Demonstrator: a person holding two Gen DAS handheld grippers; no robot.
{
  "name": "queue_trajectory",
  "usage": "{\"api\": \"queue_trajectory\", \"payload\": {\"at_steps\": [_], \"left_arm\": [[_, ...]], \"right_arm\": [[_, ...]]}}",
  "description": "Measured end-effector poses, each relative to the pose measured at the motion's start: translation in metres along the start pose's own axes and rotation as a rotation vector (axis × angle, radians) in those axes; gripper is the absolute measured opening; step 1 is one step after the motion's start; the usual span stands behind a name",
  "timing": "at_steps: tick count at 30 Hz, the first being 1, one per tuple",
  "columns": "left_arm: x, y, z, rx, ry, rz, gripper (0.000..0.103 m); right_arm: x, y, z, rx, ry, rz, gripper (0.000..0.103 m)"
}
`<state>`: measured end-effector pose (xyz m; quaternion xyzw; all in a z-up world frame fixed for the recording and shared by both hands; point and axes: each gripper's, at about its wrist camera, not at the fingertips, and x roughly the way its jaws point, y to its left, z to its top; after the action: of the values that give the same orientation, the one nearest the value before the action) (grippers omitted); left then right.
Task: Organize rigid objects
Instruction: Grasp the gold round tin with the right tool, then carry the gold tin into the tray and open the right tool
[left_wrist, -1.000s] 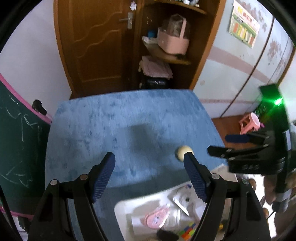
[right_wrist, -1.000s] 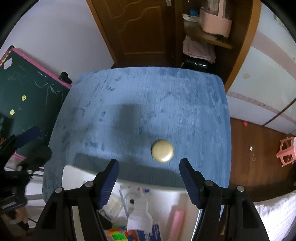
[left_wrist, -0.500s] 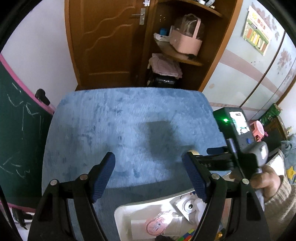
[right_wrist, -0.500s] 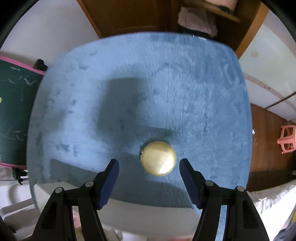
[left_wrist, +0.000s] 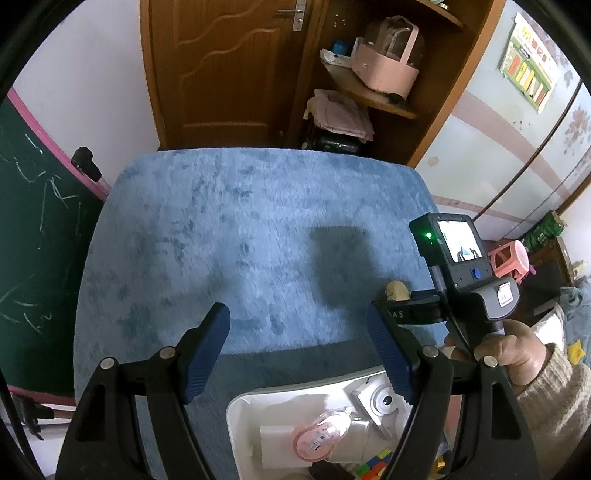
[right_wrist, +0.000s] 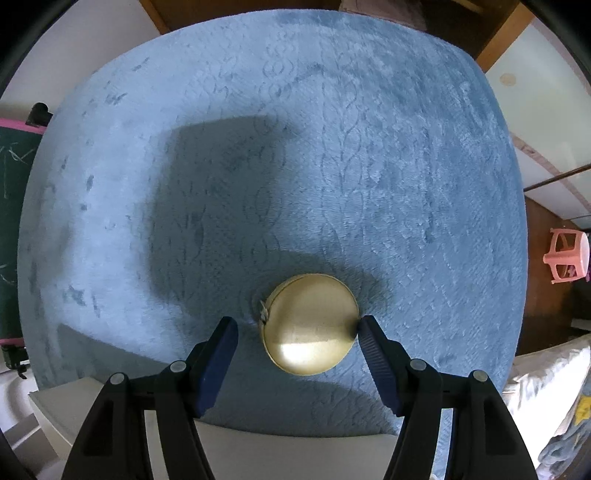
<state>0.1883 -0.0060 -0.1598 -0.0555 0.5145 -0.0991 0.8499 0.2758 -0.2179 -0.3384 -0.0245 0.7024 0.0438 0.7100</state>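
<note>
R gripper (right_wrist: 297, 328) straddles round gold tin (right_wrist: 311, 324) on blue plush cloth (right_wrist: 332, 147), jaws apart, right pad touching rim, not clamped. L gripper (left_wrist: 298, 325) released, above cloth.

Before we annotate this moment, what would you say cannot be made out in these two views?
- Gold round case: right wrist view, glare; markings unreadable.
- White bin: left wrist view, contents cut by bottom edge and left gripper.
- Right gripper: pad contact with case unclear.

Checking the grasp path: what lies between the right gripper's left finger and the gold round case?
Only bare blue cloth, seen in the right wrist view. The right gripper straddles the gold round case, whose other side meets the opposite finger.
</note>
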Motion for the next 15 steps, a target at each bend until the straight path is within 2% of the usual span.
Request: {"api": "queue_trajectory", "payload": {"at_steps": [2,3,9,15], "left_arm": [[0.001,-0.002,-0.001,0.005,0.001,0.0,0.079],[0.001,-0.002,-0.001,0.006,0.002,0.001,0.079],[0.003,-0.005,-0.004,0.008,0.008,0.006,0.079],[-0.002,-0.01,-0.006,0.015,0.002,0.015,0.079]], "right_arm": [[0.007,0.0,0.0,0.011,0.022,0.018,0.057],[0.008,0.0,0.002,0.017,0.02,0.024,0.056],[0.005,-0.001,0.002,0.023,-0.007,0.032,0.055],[-0.029,-0.009,-0.012,0.036,-0.074,0.084,0.055]]}}
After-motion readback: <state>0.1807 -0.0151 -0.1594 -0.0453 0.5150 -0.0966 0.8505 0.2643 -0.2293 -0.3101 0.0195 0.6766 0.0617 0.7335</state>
